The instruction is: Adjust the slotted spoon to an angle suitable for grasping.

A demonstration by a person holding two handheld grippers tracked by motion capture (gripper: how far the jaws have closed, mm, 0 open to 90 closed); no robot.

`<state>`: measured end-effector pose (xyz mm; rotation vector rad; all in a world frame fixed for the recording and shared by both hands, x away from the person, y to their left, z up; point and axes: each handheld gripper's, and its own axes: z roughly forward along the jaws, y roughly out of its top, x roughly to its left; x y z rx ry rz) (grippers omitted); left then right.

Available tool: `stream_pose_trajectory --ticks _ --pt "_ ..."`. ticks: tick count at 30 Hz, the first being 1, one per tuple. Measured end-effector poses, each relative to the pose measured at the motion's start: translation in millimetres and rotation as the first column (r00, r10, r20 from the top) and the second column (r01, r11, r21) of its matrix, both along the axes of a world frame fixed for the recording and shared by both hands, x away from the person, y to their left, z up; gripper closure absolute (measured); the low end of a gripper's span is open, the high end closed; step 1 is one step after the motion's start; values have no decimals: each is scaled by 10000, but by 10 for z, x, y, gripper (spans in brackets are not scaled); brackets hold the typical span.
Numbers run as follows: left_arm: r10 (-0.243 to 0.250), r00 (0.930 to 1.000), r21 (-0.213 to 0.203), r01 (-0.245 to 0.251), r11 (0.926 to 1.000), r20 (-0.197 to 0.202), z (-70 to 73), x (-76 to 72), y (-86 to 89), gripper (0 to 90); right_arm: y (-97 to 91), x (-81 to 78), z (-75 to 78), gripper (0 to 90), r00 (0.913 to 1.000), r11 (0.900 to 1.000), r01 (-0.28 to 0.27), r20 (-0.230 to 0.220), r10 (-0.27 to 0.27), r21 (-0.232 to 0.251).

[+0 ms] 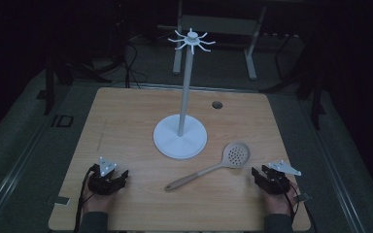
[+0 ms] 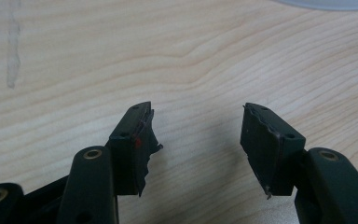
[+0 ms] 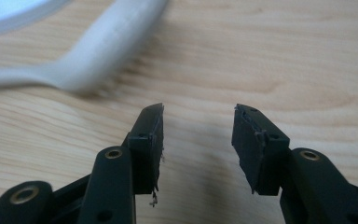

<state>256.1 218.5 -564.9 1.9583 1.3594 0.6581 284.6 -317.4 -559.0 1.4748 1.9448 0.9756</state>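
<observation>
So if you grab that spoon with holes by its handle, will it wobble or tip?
The slotted spoon looks like stiff plastic, so it probably won't flop. Its round holed head is wider than the thin handle, so gripped at the far end it may dip head-down. It looks light.

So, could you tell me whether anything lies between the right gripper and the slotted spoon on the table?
Nothing visible does. The right gripper sits open on the table, just right of the slotted spoon, with bare wood between them. The white stand is farther left, beyond the spoon.
</observation>
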Motion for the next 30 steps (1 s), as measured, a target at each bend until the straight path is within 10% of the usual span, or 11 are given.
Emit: stream_pose_trajectory --ticks 11,21,30 --pt "103 9997 -422 -93 9991 241 42 -20 36 439 101 -73 189 518 9917 9960 -883 946 868 127" --pt "196 9997 -375 -189 9991 163 38 -11 45 439 264 49 318 896 9813 9865 -1633 1048 1615 89" --pt "144 9999 -325 -142 9994 50 28 -2 35 440 529 203 357 900 9683 9721 -2330 868 2344 -262"
